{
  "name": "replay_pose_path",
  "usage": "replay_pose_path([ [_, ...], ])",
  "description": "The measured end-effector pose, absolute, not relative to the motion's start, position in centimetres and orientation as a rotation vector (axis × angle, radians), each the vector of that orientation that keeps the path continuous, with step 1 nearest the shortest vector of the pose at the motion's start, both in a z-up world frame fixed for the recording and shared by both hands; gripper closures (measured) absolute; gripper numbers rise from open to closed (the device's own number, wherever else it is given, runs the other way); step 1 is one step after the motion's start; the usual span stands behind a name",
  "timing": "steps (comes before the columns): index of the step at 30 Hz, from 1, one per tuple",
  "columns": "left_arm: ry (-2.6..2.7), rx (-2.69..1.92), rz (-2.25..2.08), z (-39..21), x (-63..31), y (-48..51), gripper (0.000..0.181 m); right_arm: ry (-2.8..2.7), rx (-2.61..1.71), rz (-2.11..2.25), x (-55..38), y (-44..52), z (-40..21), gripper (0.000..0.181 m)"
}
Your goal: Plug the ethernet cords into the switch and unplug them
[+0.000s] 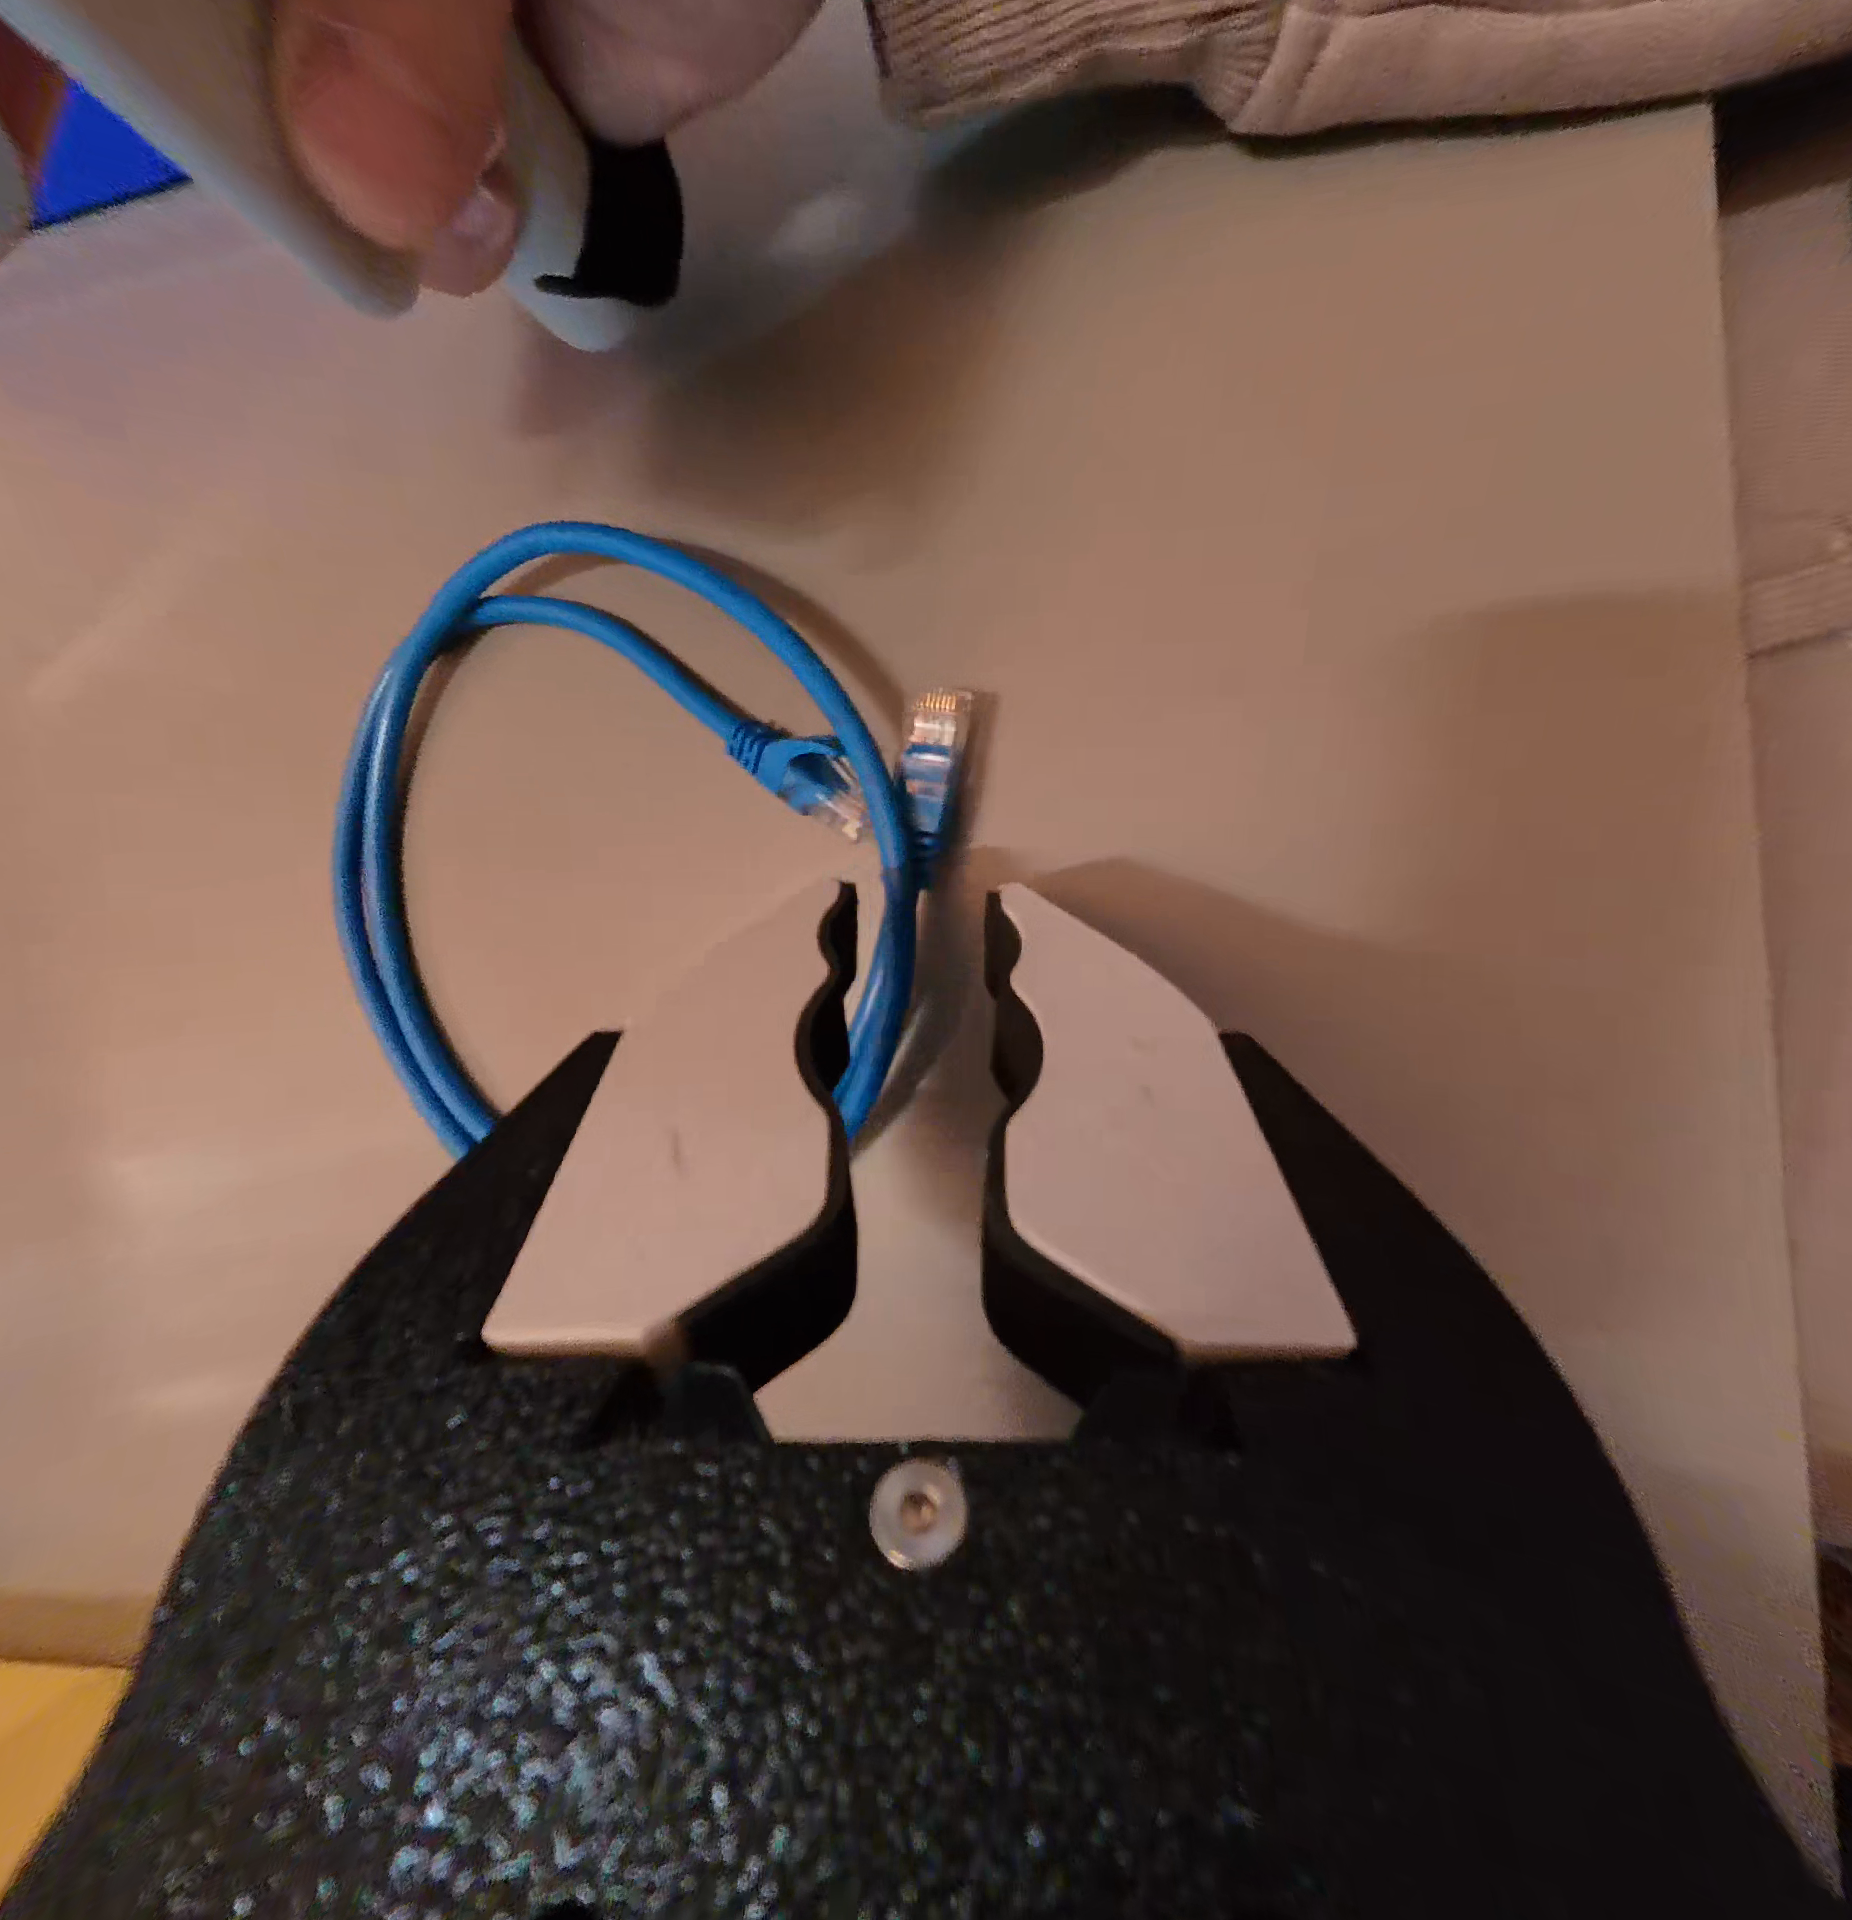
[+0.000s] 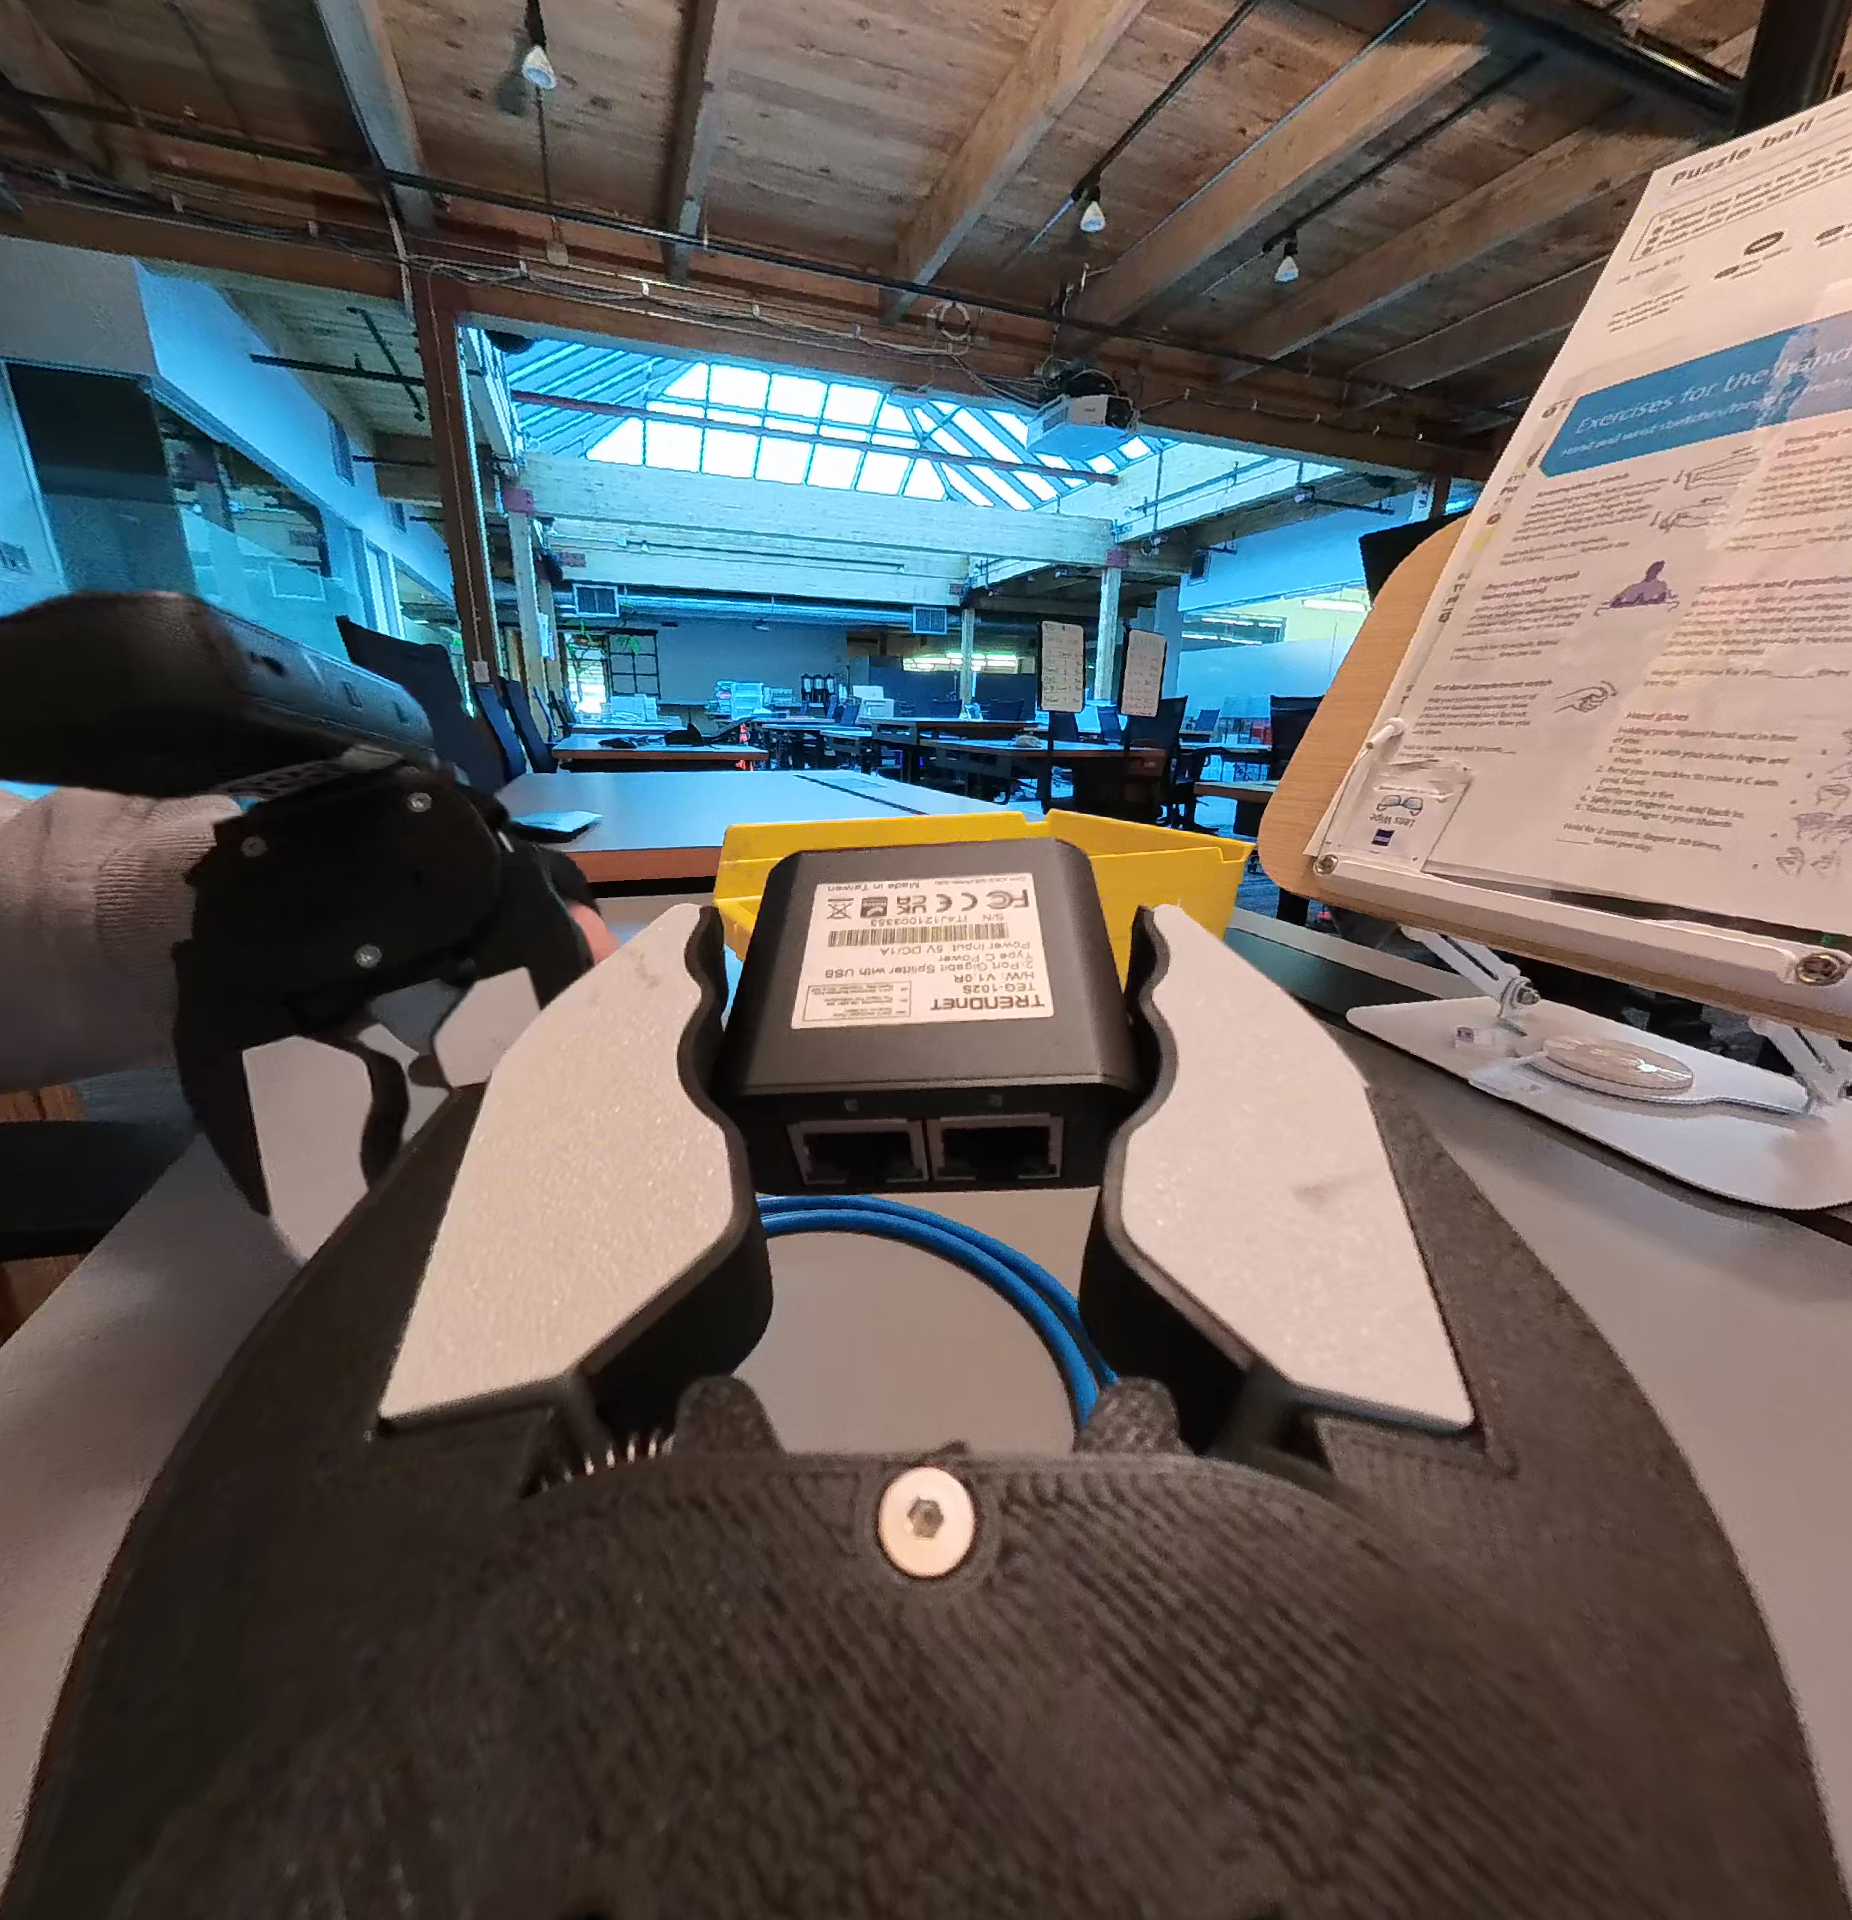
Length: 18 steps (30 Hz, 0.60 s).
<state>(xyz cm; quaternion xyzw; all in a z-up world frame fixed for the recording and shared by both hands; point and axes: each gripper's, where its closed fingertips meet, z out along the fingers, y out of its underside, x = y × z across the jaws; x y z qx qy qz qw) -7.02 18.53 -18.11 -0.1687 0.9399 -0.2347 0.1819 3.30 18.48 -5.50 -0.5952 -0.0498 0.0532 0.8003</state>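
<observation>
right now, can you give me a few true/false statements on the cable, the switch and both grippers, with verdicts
1. The right gripper is shut on the black switch. True.
2. A cord is plugged into one of the switch's ports. False: both ports are empty.
3. The blue ethernet cable lies looped on the table with both plugs free. True.
4. The left gripper is clamped on a plug. False: its jaws are open, with the cable running between them.
5. The bin behind the switch is red. False: it is yellow.
</observation>
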Motion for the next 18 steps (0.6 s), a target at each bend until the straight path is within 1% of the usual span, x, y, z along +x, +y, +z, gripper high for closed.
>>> replay_pose_path([
  [5, 2.699, -0.467, -0.635, -19.5, -6.4, 18.9, 0.158, -0.116, -1.282, 0.120, 3.1, 18.6, -5.6, 0.106],
  [10, 2.780, -0.517, -0.672, -20.0, -6.3, 18.7, 0.172, -0.137, -1.282, 0.137, 2.7, 18.6, -5.6, 0.106],
  [11, 2.785, -0.543, -0.670, -19.8, -6.3, 18.8, 0.173, -0.144, -1.284, 0.141, 2.6, 18.6, -5.6, 0.106],
  [13, 2.796, -0.630, -0.697, -18.8, -6.6, 19.0, 0.173, -0.165, -1.283, 0.154, 2.2, 18.6, -5.6, 0.106],
  [18, 2.687, -0.926, -0.821, -14.0, -5.6, 20.6, 0.173, -0.265, -1.270, 0.261, 0.0, 18.5, -5.3, 0.106],
])
